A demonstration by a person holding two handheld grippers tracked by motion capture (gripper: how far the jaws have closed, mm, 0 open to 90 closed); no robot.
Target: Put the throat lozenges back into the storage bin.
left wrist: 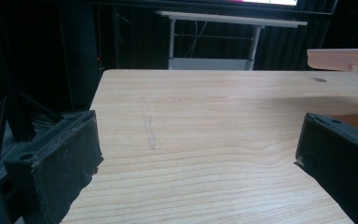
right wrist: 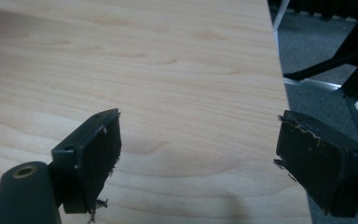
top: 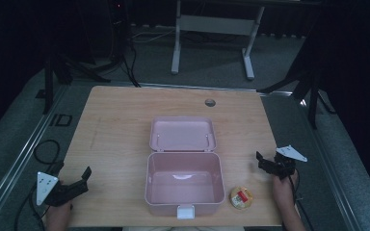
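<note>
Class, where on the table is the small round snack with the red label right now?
In the high view, the round snack lies near the table's front edge, just right of the open pink box and left of the right gripper.

A dim room with grey carpet [top: 212, 57], a white desk frame [top: 214, 29] and dark curtains.

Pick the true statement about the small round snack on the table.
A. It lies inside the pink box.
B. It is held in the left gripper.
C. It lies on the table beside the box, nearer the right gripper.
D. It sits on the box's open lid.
C: the snack rests on the table just right of the pink box, below the right gripper.
</note>
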